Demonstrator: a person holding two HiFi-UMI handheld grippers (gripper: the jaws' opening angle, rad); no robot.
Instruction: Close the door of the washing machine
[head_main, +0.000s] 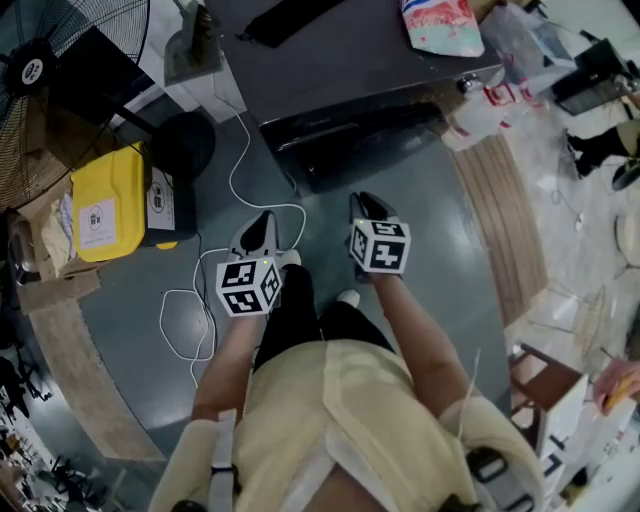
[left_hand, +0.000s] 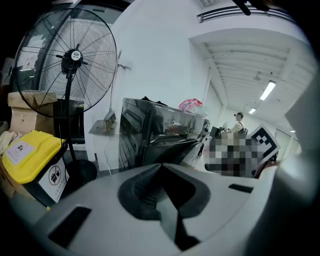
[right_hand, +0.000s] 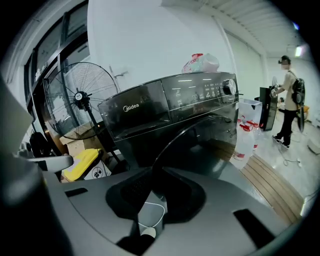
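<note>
The dark grey washing machine (head_main: 340, 50) (right_hand: 165, 105) (left_hand: 155, 135) stands in front of me. Its round tinted glass door (right_hand: 200, 145) hangs open towards me. In the right gripper view the door's curved rim ends just beyond my right gripper (right_hand: 151, 174) (head_main: 368, 205), whose fingertips meet with nothing between them. Whether they touch the rim I cannot tell. My left gripper (head_main: 265, 225) (left_hand: 161, 167) is beside it to the left, also shut and empty, pointing at the machine's left side.
A large floor fan (head_main: 50, 70) (left_hand: 75, 55) and a yellow-lidded bin (head_main: 105, 200) (left_hand: 30, 150) stand on the left. A white cable (head_main: 200, 300) loops over the floor. A pink bag (head_main: 440, 25) lies on the machine. A wooden strip (head_main: 500, 220) runs on the right, where a person (right_hand: 290, 100) stands.
</note>
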